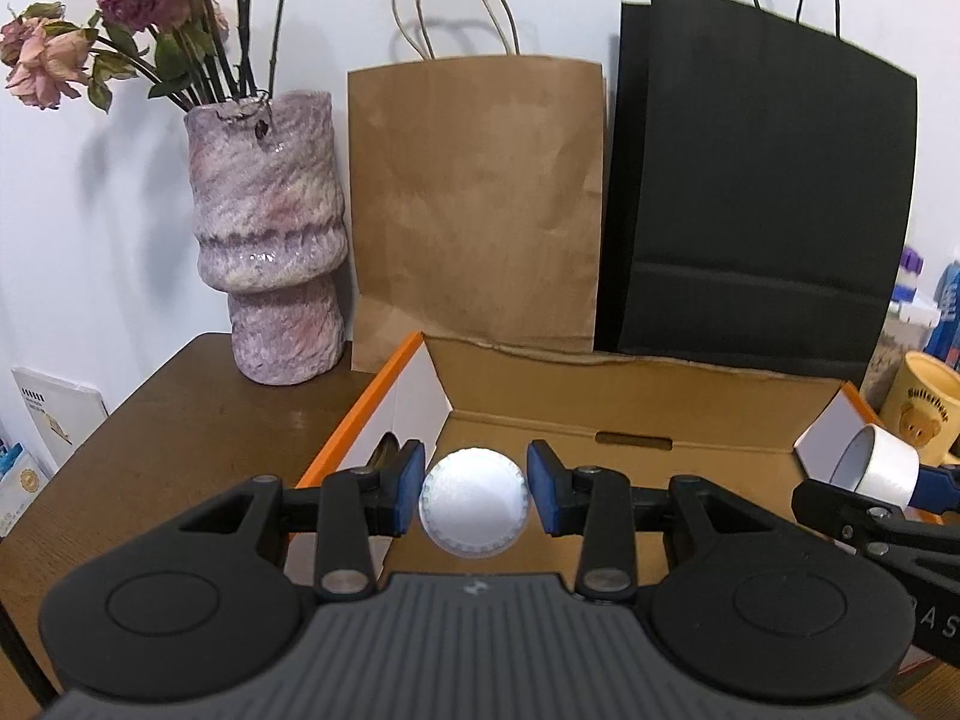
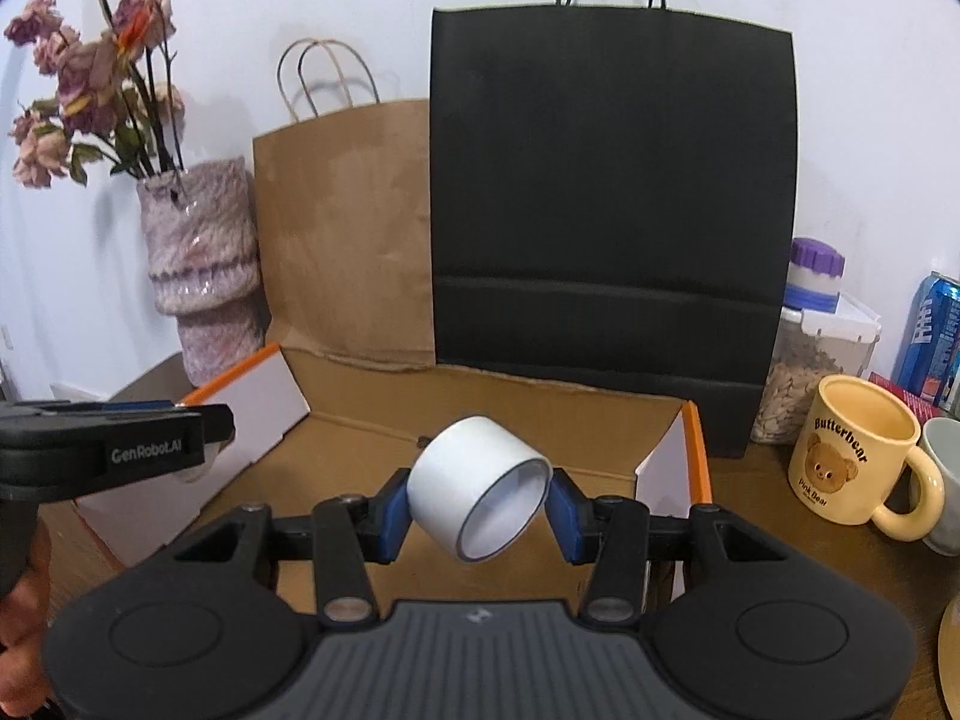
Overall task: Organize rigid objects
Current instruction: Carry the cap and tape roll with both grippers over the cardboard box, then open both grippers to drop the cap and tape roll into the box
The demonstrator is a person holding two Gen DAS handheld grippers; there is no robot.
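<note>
My left gripper [image 1: 475, 495] is shut on a round white ribbed lid [image 1: 474, 501], held above the open cardboard box [image 1: 630, 414] with orange edges. In the right wrist view my right gripper [image 2: 480, 507] is shut on a white tape roll [image 2: 474, 486], tilted, over the same box [image 2: 420, 420]. The left wrist view shows the tape roll [image 1: 879, 468] at its right edge. The left gripper's side [image 2: 114, 450] appears at the left of the right wrist view, with a hand below it. What lies on the box floor under the grippers is hidden.
A brown paper bag [image 1: 474, 204] and a black paper bag [image 1: 762, 198] stand behind the box. A pink vase [image 1: 270, 240] with dried flowers is at the left. A yellow bear mug [image 2: 858, 462], a seed jar [image 2: 804, 372] and a blue can [image 2: 933, 336] are at the right.
</note>
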